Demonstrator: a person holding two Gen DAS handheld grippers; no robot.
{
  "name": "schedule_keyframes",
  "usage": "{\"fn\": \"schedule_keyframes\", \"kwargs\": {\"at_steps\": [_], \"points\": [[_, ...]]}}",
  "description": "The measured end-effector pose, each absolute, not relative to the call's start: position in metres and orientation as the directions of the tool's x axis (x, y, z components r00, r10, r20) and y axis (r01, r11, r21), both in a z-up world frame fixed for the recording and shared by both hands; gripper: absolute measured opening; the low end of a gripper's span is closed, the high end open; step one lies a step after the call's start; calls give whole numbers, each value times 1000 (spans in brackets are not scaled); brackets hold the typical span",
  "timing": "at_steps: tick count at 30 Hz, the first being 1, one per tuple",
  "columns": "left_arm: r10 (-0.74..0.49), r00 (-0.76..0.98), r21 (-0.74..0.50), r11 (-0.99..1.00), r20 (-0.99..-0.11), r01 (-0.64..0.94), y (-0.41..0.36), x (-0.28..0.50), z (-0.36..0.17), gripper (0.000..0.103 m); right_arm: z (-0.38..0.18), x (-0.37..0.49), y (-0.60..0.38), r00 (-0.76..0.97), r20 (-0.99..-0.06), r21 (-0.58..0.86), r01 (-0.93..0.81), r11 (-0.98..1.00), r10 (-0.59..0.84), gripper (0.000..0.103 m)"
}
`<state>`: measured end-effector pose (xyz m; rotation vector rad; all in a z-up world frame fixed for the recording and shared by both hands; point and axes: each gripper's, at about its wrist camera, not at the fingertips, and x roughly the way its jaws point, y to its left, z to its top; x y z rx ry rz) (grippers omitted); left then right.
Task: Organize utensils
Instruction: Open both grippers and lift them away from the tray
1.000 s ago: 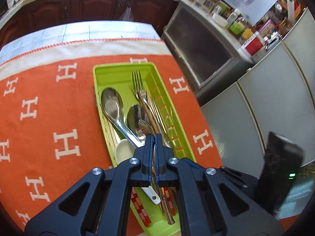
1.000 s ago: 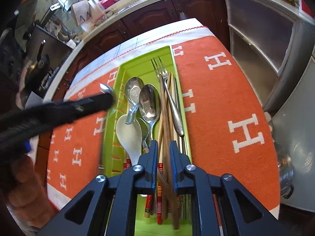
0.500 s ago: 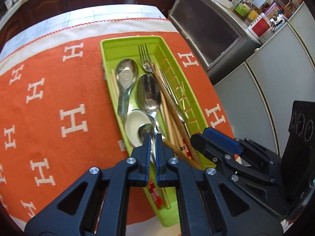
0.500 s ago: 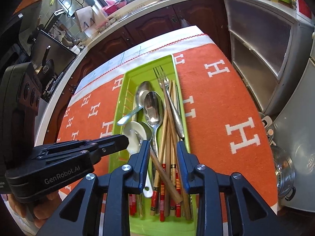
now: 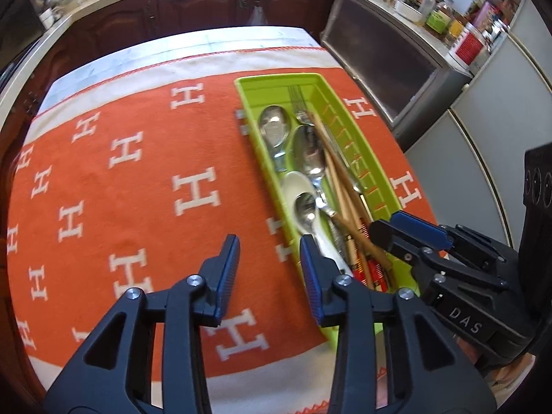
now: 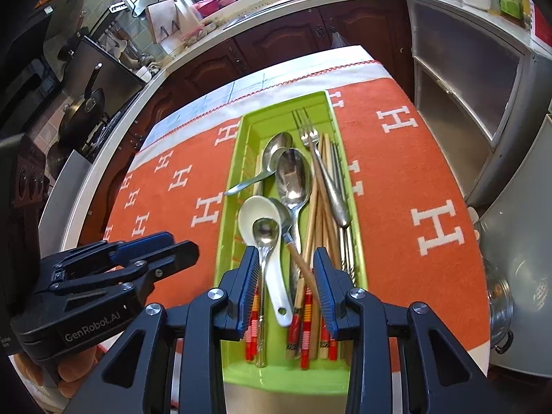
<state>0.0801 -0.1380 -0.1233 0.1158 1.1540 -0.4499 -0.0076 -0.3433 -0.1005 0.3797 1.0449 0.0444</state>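
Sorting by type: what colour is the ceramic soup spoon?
White soup spoon, clearest in the right wrist view.

The left gripper [image 5: 269,252], shut a second ago above the green tray [image 6: 238,158], has been opened and shifted left over the orange cloth [image 5: 138,189]. The right gripper [image 6: 286,262] has likewise been spread wide above the chopsticks [image 6: 315,220].

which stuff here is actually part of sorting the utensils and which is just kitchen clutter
Part of the job:
green tray
metal spoons
white spoon
forks
chopsticks
left gripper, open
right gripper, open

Just lying about:
orange cloth
frying pan
bottles and jars on the counter
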Motion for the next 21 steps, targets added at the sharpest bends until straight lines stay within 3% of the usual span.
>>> {"fn": "schedule_keyframes", "kwargs": {"at_steps": [4,11,13,15,21], "points": [[-262,371,-119,923,-891,366,-118,72,-112,42,-94,-16,-333,498,-838,323,125,938,222,33],[-245,474,-75,934,-846,349,-93,49,-74,68,-66,-34,-312,510,-828,318,86,944,232,38],[-239,503,-63,937,-831,343,-86,41,-64,74,-55,-39,-305,518,-824,313,82,946,228,43],[-226,523,-50,943,-822,328,-79,35,-54,81,-43,-44,-299,528,-821,303,81,950,217,57],[-203,588,-24,955,-783,297,-60,18,-21,84,0,-57,-283,570,-798,281,60,958,198,72]]}}
